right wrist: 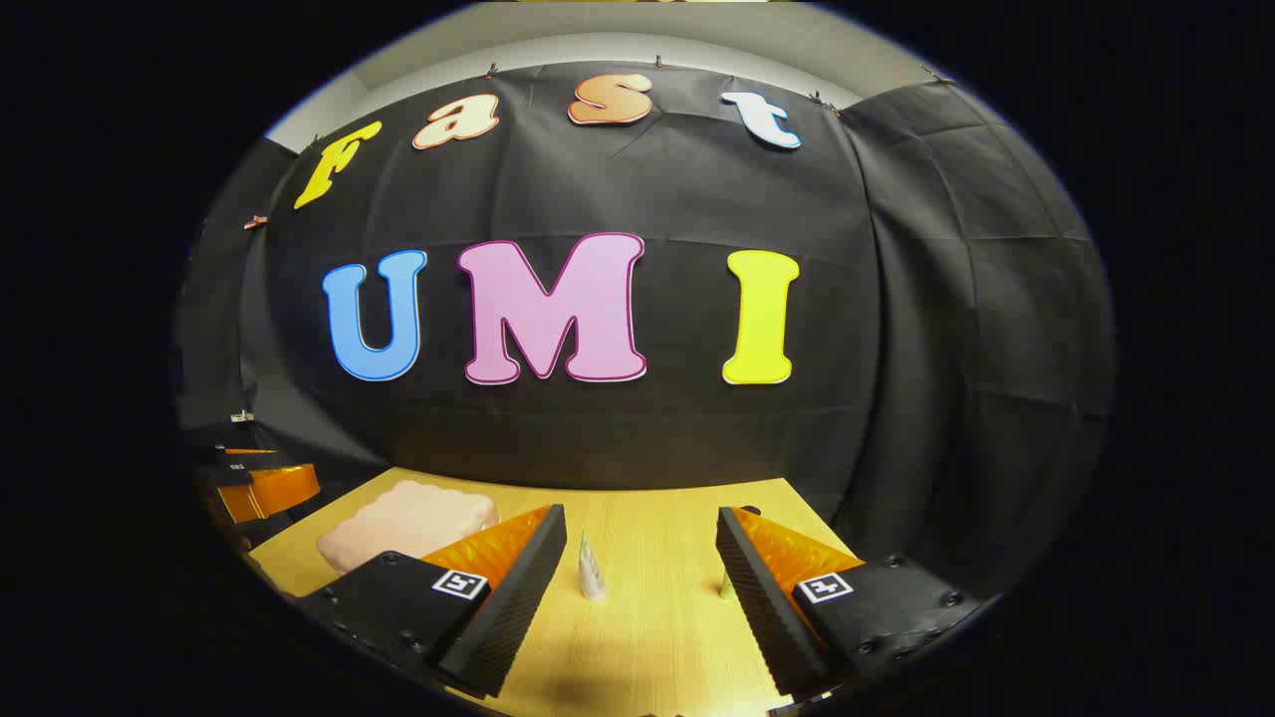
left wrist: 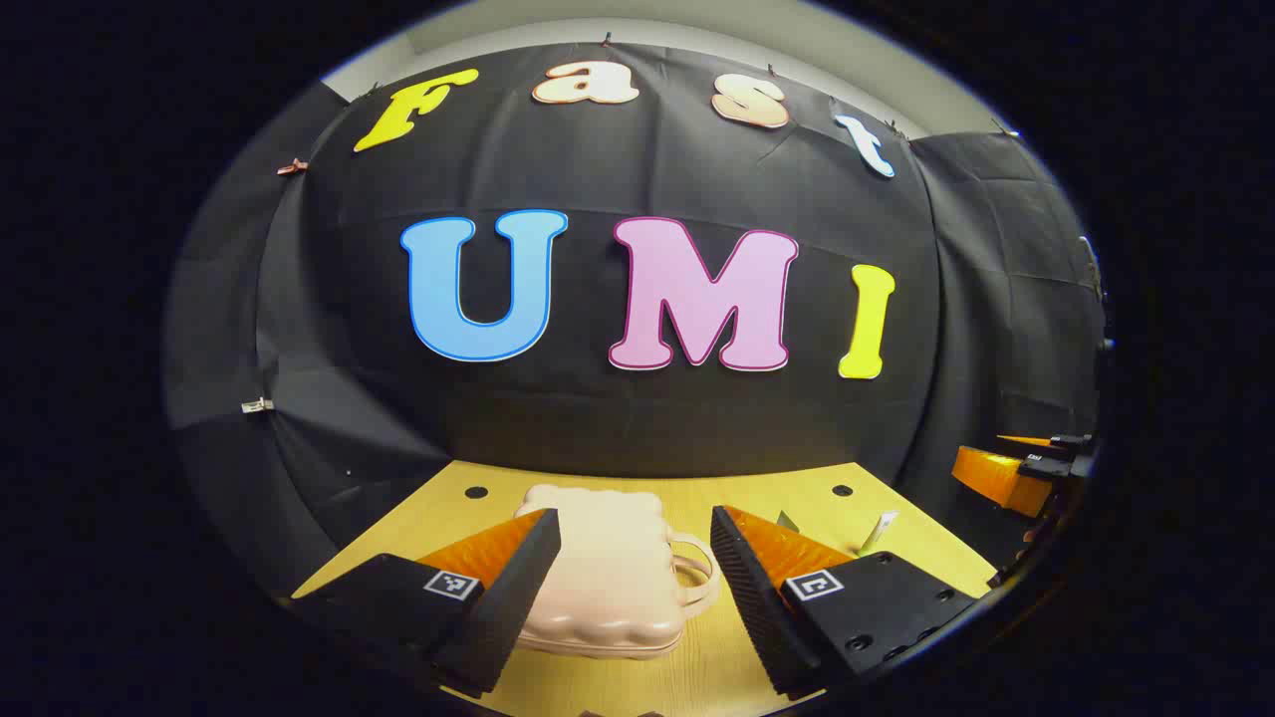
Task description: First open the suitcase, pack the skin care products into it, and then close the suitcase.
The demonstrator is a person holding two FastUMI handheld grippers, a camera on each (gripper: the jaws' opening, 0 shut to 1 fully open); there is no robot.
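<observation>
Wooden table (left wrist: 618, 687) holds the closed pink suitcase (left wrist: 598, 588) flat, handle toward the tubes, framed by the spread-open, empty left gripper (left wrist: 635, 578), while the right gripper (right wrist: 639, 583), also released, frames a small white tube (right wrist: 590, 570).

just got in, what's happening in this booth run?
Nothing is held yet. The left gripper hovers open in front of the closed pink suitcase, which lies flat on the wooden table with its handle toward that view's right. The right gripper is also open, facing a small white tube standing on the table. Another small item stands by its right finger, too small to identify. Packing has not begun.
</observation>
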